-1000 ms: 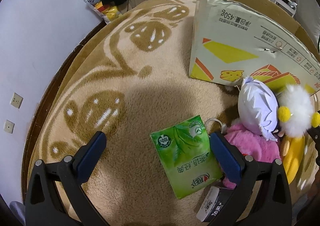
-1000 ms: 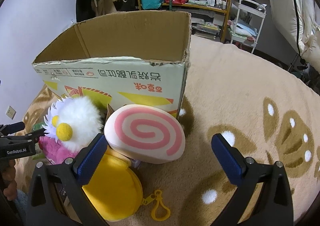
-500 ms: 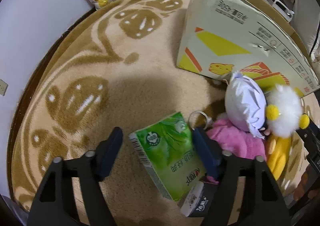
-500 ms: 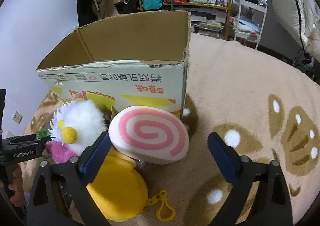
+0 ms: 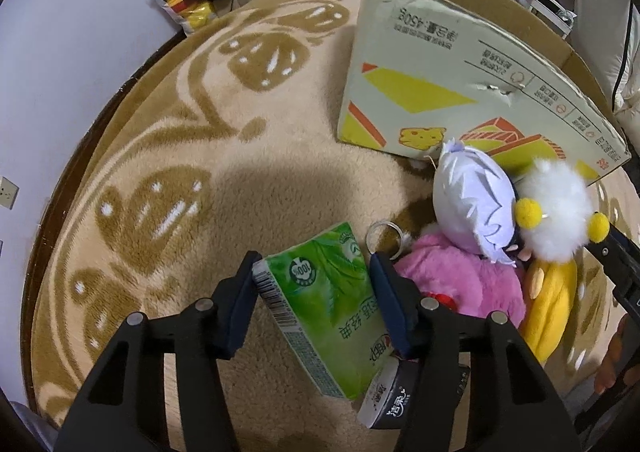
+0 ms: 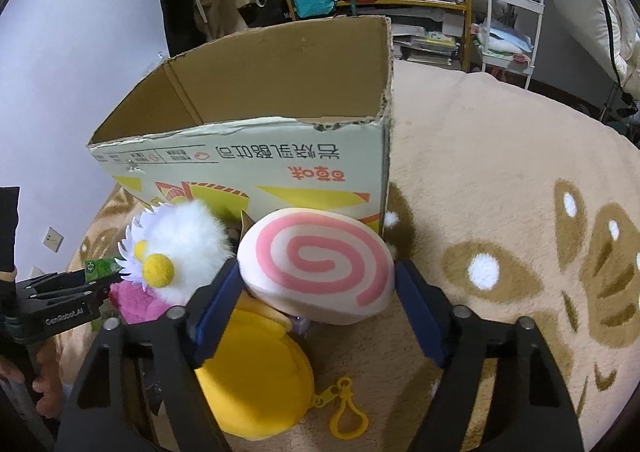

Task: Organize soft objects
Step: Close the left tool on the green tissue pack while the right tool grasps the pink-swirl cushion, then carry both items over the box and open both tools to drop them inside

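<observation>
Lying on a beige patterned rug [image 5: 280,180], cardboard box [image 6: 280,156] at twelve o'clock. Left gripper [image 5: 316,304] clamping green tissue pack [image 5: 324,304]; right gripper [image 6: 320,304] closing around swirl cushion [image 6: 316,264], seen only from right wrist.

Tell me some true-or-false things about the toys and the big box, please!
1. The green tissue pack sits between the left hand-held gripper's fingers. True.
2. The cardboard box is closed with a lid. False: its top is open.
3. The pink-swirl cushion lies inside the box. False: it rests outside, in front of it.
4. A yellow clip lies on the carpet. True.
5. The carpet is plain blue. False: it is beige with brown patterns.
</observation>
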Demonstrator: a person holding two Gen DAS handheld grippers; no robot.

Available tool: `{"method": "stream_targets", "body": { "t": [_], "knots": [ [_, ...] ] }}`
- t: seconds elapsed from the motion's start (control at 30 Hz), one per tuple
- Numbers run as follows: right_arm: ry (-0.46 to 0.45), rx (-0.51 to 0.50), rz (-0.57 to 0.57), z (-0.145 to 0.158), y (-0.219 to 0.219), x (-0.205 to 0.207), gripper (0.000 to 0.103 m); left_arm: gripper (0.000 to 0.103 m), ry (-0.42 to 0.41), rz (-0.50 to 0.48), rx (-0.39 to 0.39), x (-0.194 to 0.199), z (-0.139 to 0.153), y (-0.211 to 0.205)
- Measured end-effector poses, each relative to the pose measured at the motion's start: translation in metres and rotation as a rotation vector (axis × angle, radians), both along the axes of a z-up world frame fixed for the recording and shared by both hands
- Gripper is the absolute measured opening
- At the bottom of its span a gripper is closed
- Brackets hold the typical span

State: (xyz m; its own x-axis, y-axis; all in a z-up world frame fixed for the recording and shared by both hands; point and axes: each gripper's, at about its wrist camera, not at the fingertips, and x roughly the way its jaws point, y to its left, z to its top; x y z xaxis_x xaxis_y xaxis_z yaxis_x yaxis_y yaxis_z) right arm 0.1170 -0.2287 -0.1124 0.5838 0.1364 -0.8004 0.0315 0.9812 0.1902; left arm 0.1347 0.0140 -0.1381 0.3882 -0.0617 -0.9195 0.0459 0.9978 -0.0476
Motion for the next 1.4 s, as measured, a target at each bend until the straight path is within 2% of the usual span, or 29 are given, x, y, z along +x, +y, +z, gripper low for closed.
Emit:
{"method": "stream_targets", "body": {
  "t": [0.27,0.57,0.73,0.83,1.03,1.17,1.3,1.4],
  "knots": [
    [0.004,-0.010,0.005,0.002,0.004,-0.003,0.057,0.054,-0.034,0.029,0.002,0.001,0.004,0.008],
    [-0.003,-0.001,0.008,0.007,0.006,-0.007,0.041,0.054,-0.133,0.050,-0.010,-0.003,0.021,0.011],
    [-0.030,-0.028,0.007,0.015,0.009,-0.012,0.039,0.054,-0.197,0.049,-0.022,-0.008,0.033,0.011],
    [-0.077,-0.067,-0.004,0.029,0.012,-0.022,0.039,0.054,-0.246,0.045,-0.030,-0.012,0.042,0.011],
    [-0.154,-0.063,-0.026,0.052,0.010,-0.041,0.039,0.054,-0.359,0.057,-0.027,-0.022,0.065,0.009],
    [-0.219,-0.051,-0.040,0.068,0.007,-0.052,0.039,0.054,-0.439,0.026,-0.056,-0.030,0.082,0.004],
    [-0.279,-0.063,-0.058,0.083,0.006,-0.057,0.039,0.054,-0.559,-0.016,-0.046,-0.043,0.104,-0.007],
    [-0.319,-0.073,-0.054,0.092,0.007,-0.058,0.039,0.054,-0.599,-0.038,-0.041,-0.046,0.115,-0.014]
  ]
}}
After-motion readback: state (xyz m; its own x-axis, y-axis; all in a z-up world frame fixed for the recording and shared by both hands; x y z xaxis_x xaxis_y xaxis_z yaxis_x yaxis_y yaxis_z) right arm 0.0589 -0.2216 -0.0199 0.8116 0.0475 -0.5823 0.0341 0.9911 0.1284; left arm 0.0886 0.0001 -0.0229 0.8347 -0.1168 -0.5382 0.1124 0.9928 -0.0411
